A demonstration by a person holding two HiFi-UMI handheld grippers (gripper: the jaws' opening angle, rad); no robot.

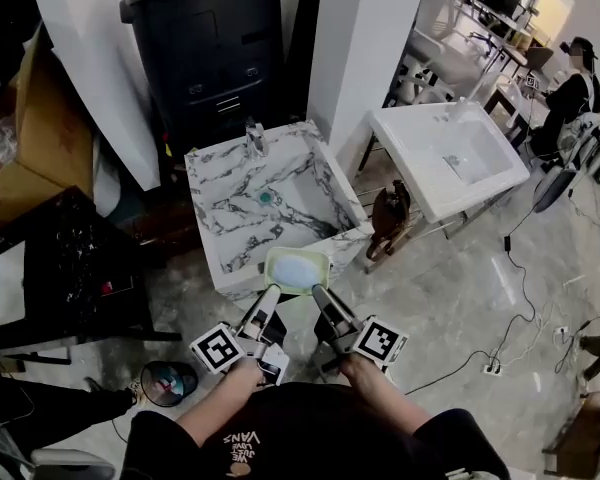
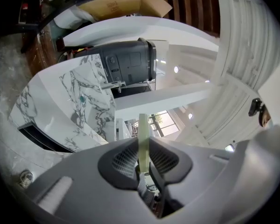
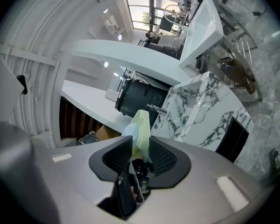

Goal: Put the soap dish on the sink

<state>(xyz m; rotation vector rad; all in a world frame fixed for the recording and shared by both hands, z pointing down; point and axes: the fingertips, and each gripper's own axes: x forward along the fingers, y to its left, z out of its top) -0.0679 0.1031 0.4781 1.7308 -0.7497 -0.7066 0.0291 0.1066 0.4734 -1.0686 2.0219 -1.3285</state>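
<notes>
Jaws of my left gripper (image 1: 267, 298), right gripper (image 1: 321, 296) pinch opposite soap dish (image 1: 297, 270) rims, keeping it level for marble sink (image 1: 216, 173) set-down.

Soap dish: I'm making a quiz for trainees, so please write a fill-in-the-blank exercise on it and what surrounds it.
1. The soap dish, held by the left gripper and the right gripper, is pale ____.
2. It is near the front edge of a sink with a ____ pattern.
3. Behind that sink stands a ____ bin.

Missing words: green; marble; black.
</notes>
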